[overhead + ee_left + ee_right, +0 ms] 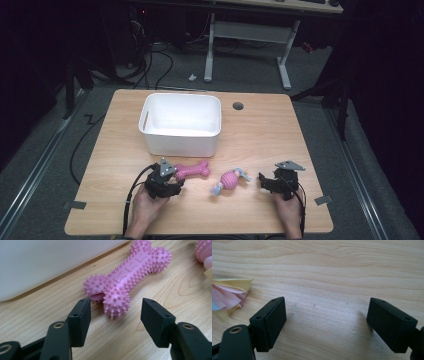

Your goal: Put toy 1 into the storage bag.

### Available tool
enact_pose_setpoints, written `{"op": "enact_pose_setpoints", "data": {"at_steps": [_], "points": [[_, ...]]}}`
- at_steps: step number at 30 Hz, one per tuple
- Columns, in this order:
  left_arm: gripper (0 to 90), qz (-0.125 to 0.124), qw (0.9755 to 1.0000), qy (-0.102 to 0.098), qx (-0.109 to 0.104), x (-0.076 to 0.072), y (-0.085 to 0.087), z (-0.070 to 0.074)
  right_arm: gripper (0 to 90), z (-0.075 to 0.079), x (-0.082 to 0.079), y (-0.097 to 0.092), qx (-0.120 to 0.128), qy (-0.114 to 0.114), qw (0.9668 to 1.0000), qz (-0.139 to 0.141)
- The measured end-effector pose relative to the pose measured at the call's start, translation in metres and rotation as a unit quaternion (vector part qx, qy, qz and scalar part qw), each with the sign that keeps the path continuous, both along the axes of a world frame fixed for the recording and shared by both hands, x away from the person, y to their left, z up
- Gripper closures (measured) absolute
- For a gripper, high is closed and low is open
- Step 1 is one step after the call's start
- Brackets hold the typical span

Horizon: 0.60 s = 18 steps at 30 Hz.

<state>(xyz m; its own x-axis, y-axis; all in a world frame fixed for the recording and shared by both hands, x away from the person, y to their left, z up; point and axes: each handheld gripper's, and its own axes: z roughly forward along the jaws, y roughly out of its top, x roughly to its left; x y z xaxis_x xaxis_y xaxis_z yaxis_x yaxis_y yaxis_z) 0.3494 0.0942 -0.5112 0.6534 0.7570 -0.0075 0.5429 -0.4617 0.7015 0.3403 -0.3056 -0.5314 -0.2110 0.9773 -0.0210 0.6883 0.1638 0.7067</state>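
The left gripper (pixel 116 308), jaws half open, straddles the near knob of the pink spiky rubber bone (pixel 127 277) without touching; the right gripper (pixel 327 315) gapes over bare wood

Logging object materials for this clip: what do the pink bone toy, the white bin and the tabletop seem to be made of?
Pink bone toy: likely soft rubber or vinyl, matte, covered in moulded nubs with embossed lines along its shaft.
White bin: looks like moulded plastic, smooth and slightly glossy, with rounded corners and a slot handle.
Tabletop: light wood or wood-look laminate; grain lines show, with a low sheen. Which of the two is unclear.
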Motion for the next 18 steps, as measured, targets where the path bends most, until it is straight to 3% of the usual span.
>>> {"op": "enact_pose_setpoints", "data": {"at_steps": [6, 18], "points": [[47.3, 0.001, 1.0, -0.002, 0.0, 0.0009, -0.0029, -0.0018, 16.1, 0.0, 0.0, 0.0001, 0.0, 0.0, 1.0, 0.001], [57.8, 0.001, 0.9998, 0.006, 0.021, 0.0054, -0.0092, -0.0061, 16.2, 0.0, -0.0001, 0.0001, -0.001, 0.0, 1.0, 0.001]]}}
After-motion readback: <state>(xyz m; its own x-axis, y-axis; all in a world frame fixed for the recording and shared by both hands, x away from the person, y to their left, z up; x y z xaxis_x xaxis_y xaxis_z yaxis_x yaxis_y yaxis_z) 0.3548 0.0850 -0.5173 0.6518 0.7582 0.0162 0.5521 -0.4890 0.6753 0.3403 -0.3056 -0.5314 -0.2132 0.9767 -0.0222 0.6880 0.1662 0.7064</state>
